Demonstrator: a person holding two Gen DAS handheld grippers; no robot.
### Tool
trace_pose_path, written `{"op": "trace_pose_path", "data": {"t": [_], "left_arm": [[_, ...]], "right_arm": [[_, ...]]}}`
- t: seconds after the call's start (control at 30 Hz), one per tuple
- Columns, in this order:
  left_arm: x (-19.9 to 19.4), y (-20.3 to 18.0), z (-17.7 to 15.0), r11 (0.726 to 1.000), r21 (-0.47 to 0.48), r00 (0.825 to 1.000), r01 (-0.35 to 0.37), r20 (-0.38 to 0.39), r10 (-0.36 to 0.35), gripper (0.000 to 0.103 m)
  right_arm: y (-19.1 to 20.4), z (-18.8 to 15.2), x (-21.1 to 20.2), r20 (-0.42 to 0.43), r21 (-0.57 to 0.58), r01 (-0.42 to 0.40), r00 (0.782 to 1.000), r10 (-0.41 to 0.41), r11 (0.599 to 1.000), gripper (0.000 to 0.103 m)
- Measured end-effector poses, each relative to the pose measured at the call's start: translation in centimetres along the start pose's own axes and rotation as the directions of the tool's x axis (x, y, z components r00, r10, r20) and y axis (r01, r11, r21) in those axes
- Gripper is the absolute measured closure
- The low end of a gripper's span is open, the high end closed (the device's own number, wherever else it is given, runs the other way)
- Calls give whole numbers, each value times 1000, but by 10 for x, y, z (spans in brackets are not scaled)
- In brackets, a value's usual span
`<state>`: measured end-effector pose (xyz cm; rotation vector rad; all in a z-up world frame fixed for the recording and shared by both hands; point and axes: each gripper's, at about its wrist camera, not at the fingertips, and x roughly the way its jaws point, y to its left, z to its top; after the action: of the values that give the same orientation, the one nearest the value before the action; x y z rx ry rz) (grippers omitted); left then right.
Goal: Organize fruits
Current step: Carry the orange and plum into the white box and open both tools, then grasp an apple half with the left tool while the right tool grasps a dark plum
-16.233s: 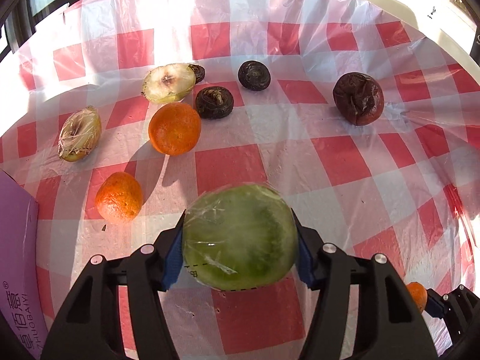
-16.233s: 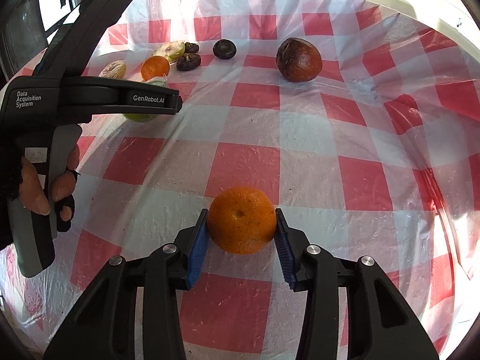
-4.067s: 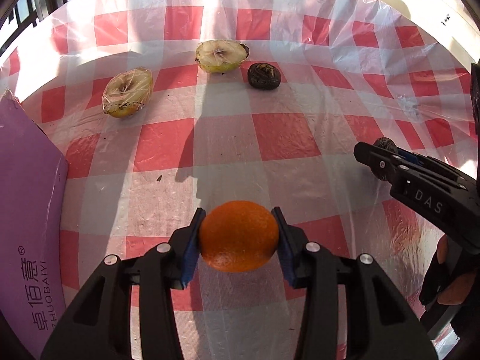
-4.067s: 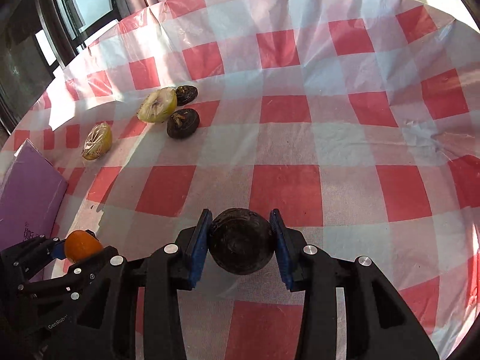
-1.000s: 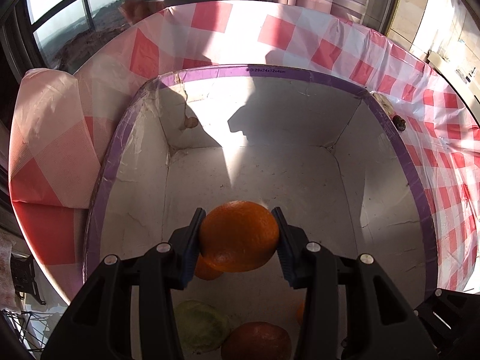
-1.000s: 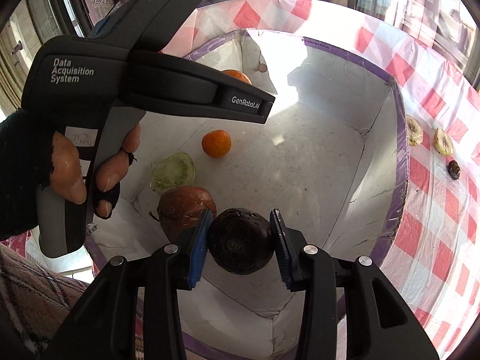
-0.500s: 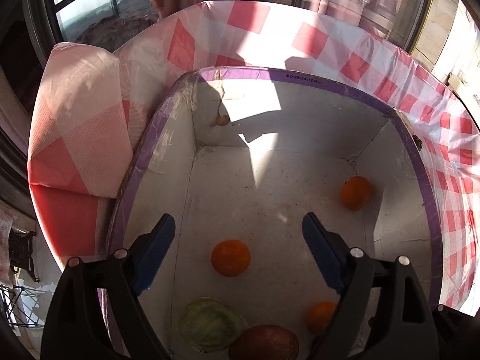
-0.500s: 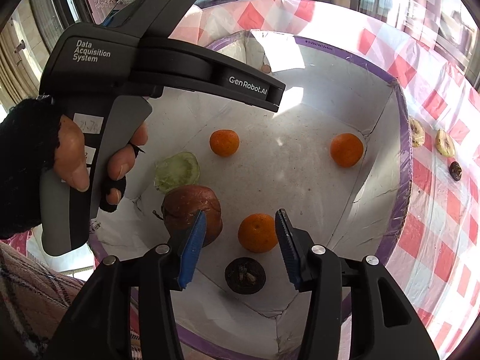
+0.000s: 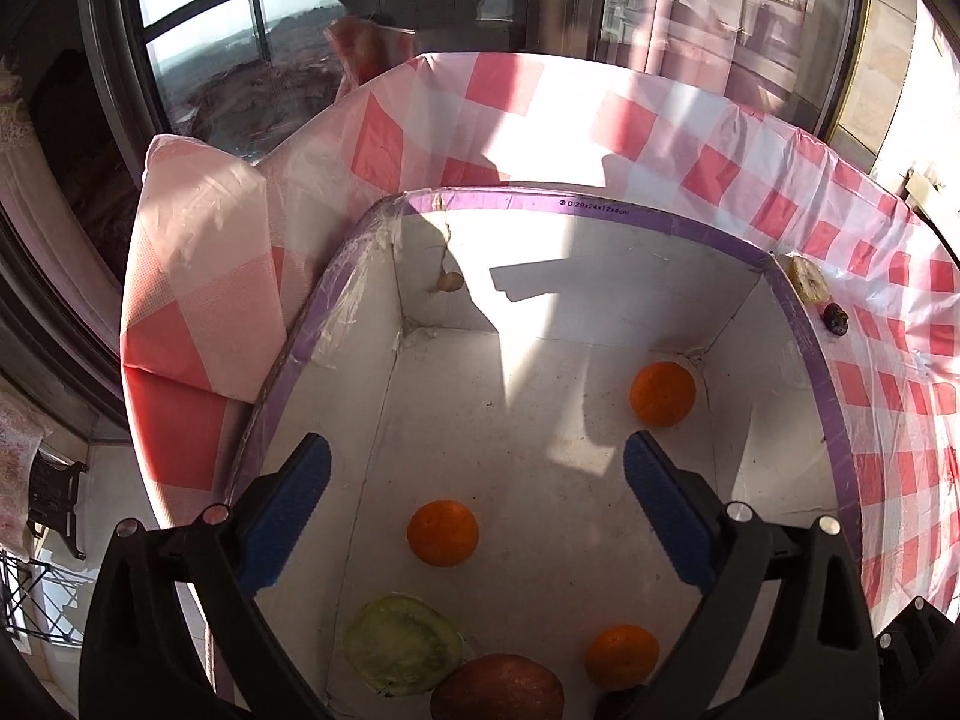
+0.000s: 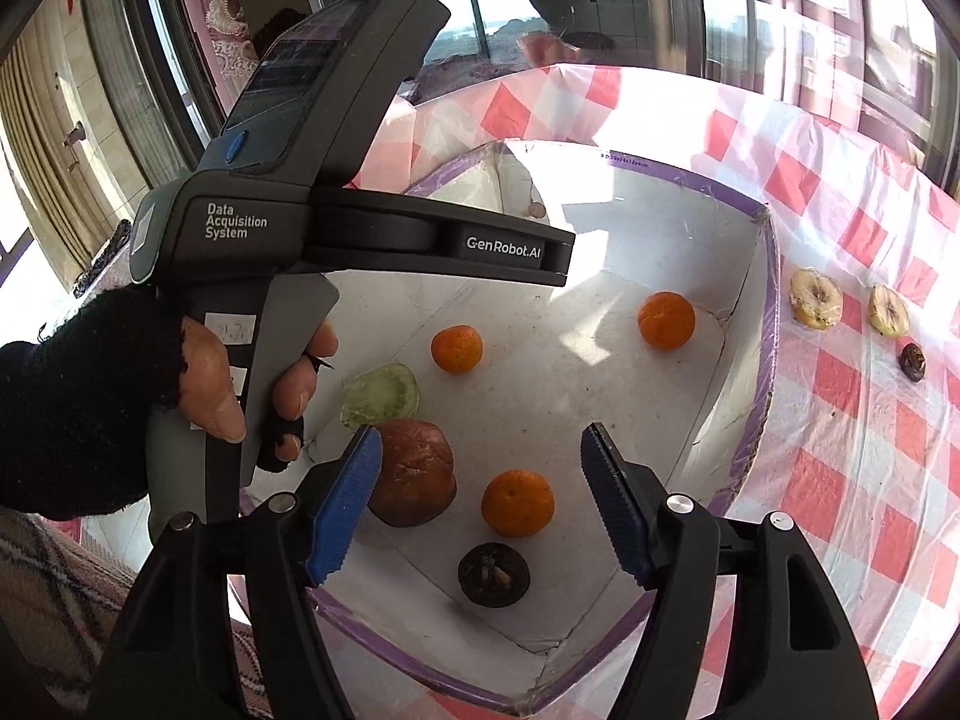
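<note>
A white box with a purple rim [image 9: 540,204] [image 10: 771,312] holds three oranges [image 9: 443,533] [image 9: 662,393] [image 9: 621,657], a green wrapped fruit [image 9: 402,642] [image 10: 380,394], a brown wrinkled fruit [image 10: 414,471] and a small dark fruit [image 10: 493,574]. My left gripper [image 9: 477,501] is open and empty above the box. My right gripper [image 10: 483,501] is open and empty above the box's near corner. The left gripper's body [image 10: 336,228] shows in the right wrist view over the box's left side.
On the red-checked tablecloth [image 10: 870,450] right of the box lie two cut fruit halves [image 10: 815,299] [image 10: 889,311] and a small dark fruit [image 10: 913,361]. Windows stand behind the table. The cloth hangs over the table's left edge [image 9: 198,300].
Both grippers have risen a little above the box and opened wider. The orange and the dark fruit dropped half a second earlier lie still in the box.
</note>
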<state>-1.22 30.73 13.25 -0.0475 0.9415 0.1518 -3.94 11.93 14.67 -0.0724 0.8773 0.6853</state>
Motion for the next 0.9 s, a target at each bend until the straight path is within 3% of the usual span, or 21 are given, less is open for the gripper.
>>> {"op": "trace_pose_path", "data": {"t": [0.2,0.3,0.4,0.53,0.67,0.9], "left_arm": [[-19,-24,16,999,-26,995,-42,86,44,5],[-35,-45,26,999,-34,987,-39,156,44,3],[-51,-78,37,1000,-18,976,-3,220,7,3],[-64,-143,44,995,82,964,63,251,-82,2],[-60,-214,36,969,224,962,107,223,-158,2],[-6,-283,1,938,324,985,124,71,-154,2]], "right_arm": [[-49,-6,-30,53,122,-2,999,-5,993,33],[-77,-17,-41,46,172,50,997,-59,984,30],[-115,-32,-42,-3,242,111,993,-114,964,28],[-156,-55,-45,-65,293,180,984,-169,939,28],[-195,-76,-46,-115,307,247,968,-222,919,28],[-276,-85,-29,-164,302,345,937,-308,889,28]]}}
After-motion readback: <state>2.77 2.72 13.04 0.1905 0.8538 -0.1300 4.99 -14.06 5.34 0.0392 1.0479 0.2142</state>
